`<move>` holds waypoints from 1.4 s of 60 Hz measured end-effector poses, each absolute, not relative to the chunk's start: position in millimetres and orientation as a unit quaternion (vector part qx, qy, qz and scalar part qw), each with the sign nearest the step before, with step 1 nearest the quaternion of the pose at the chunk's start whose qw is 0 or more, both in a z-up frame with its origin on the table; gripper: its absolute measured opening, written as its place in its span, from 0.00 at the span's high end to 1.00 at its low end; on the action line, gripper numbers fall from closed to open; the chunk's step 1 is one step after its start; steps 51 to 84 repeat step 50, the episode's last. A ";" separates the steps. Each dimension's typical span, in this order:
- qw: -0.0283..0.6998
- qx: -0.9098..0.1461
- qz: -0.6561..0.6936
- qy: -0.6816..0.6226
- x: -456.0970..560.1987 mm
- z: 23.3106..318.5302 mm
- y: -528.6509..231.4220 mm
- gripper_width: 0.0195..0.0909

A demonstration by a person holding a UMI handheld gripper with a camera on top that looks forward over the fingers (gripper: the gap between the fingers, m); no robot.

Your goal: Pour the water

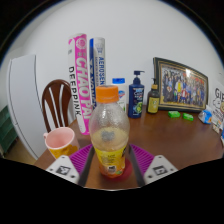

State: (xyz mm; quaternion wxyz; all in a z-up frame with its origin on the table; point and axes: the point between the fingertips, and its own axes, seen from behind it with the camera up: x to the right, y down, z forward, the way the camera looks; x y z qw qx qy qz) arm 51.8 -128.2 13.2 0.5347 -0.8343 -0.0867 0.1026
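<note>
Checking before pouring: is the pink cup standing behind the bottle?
No, the pink cup stands beside the bottle, which sits between the fingers.

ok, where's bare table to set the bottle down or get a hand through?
The gripper is shut on the orange-capped bottle. Bare table lies right of the bottle, bordered behind by the pump bottle, photo frame and green blocks. A narrower gap sits between the pink cup and the bottle. Crowded along the wall: tall tubes and bottles.

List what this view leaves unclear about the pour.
- Bottle base: hidden between the jaws' pads; contact with them can't be judged.
- Cup contents: inside not visible from this angle.
- Table behind the bottle: blocked by it.
- Tube lettering: only partly legible.
</note>
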 end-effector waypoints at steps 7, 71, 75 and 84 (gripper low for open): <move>0.513 -0.851 0.087 -0.076 62.0 21.7 -151.3 0.09; 0.465 -0.885 0.002 -0.037 102.0 128.2 -390.2 0.07; 0.465 -0.885 0.002 -0.037 102.0 128.2 -390.2 0.07; 0.465 -0.885 0.002 -0.037 102.0 128.2 -390.2 0.07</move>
